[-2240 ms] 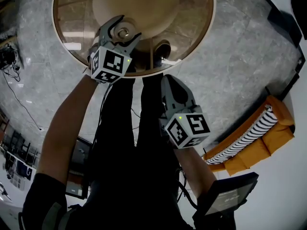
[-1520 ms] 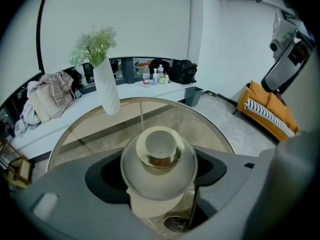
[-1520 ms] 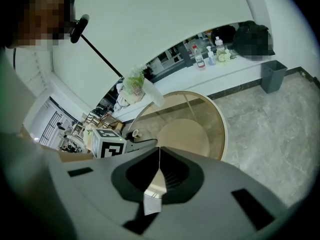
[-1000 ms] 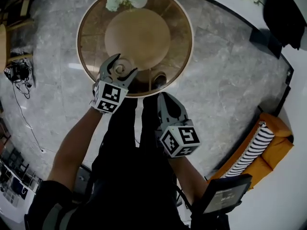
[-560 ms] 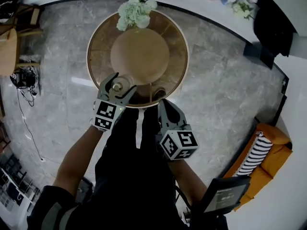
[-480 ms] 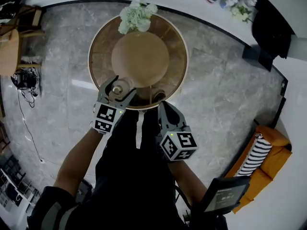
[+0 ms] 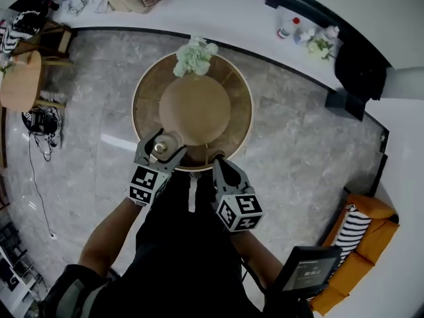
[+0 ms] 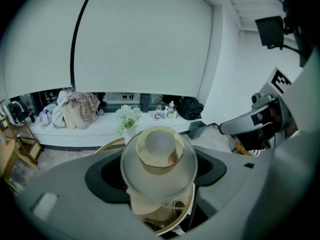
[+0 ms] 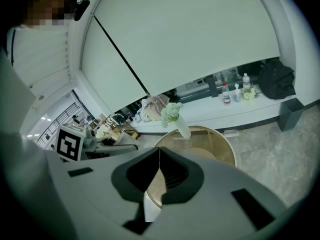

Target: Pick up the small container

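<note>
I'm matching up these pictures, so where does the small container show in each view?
Head view: container left of centre, in the left gripper.
Left gripper view: container at centre, clamped between the jaws.
Right gripper view: I cannot make it out there.
Shared landmark: the white flowers.

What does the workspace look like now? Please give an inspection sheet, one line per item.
Surface: round glass-topped table, wooden base beneath.
Job's things: small container, clear, clamped in the left gripper, over the table's near edge.
Clutter: vase of white flowers at the table's far edge.
Grippers: left gripper shut on the small container; right gripper shut, empty.
Cables: cables on the floor, left of the table.
Surroundings: grey stone floor, orange sofa, bottles on a white ledge.
</note>
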A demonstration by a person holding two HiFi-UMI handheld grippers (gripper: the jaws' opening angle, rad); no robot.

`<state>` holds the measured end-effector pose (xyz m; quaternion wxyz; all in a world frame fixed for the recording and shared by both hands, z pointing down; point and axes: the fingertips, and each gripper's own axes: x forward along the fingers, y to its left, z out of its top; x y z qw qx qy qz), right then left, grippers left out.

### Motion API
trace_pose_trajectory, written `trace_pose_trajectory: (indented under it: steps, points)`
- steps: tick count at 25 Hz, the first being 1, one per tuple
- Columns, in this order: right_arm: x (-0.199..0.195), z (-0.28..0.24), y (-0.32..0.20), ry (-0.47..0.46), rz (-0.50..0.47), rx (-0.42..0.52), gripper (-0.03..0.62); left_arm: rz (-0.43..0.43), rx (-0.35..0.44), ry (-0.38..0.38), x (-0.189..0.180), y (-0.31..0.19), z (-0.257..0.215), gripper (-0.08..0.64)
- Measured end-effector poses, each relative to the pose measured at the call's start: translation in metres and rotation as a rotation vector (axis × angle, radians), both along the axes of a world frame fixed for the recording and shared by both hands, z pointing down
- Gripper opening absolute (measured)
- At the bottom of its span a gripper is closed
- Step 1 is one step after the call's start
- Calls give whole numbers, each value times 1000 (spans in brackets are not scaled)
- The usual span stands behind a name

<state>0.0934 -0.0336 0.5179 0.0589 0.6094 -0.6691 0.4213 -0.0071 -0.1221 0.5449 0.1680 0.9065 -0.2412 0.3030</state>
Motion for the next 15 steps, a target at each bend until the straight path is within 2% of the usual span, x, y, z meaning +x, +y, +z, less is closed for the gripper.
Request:
trace_pose_trajectory:
  steps: [7, 15]
  points:
    - [-3, -31, 6, -11, -71, 48, 7, -79, -65, 13, 0, 17, -32, 331]
    - [5, -46, 18, -24, -134, 68, 8, -145, -94, 51, 10, 34, -59, 332]
